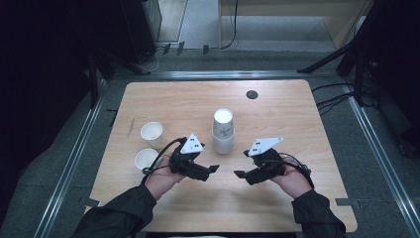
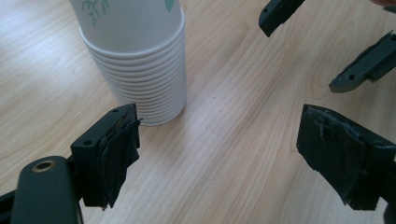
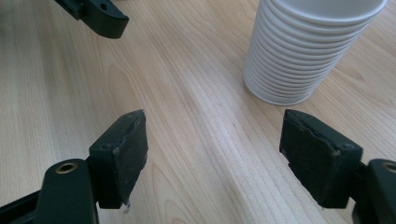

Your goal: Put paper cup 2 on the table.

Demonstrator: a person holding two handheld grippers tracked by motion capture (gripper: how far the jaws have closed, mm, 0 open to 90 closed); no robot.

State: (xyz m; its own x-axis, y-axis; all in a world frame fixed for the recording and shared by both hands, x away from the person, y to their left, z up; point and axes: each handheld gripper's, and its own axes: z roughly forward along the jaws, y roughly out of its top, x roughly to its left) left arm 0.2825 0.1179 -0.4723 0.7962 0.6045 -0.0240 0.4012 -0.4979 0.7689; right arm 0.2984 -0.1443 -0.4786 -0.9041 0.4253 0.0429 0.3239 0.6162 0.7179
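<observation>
I have both claws hovering low over the pale wood-grain desk (image 1: 277, 106), each just short of the stack of paper cups (image 1: 223, 131), which is my landmark. The stack stands upright near the middle of the desk: smooth white paper cups nested tight, their rolled rims forming a ribbed band of rings around the lower half, and the top cup carrying a small green leaf print.

My left claw (image 1: 210, 171) sits to the near left of the stack, its jaws spread wide with nothing between them. Its black pads (image 2: 119, 161) look soft and torn at the edges, like worn foam tape on hard plastic blocks. In the left gripper view one pad comes close to the base of the stack, but I cannot tell whether it touches.

My right claw (image 1: 242, 166) sits to the near right of the stack, jaws likewise spread and empty, with the same rough, matte pads (image 3: 128, 156). It carries a flat grey three-cornered plate on top.

To the left of the stack, well apart from it, stand two single cups (image 1: 151, 133), open end up, one behind the other.
</observation>
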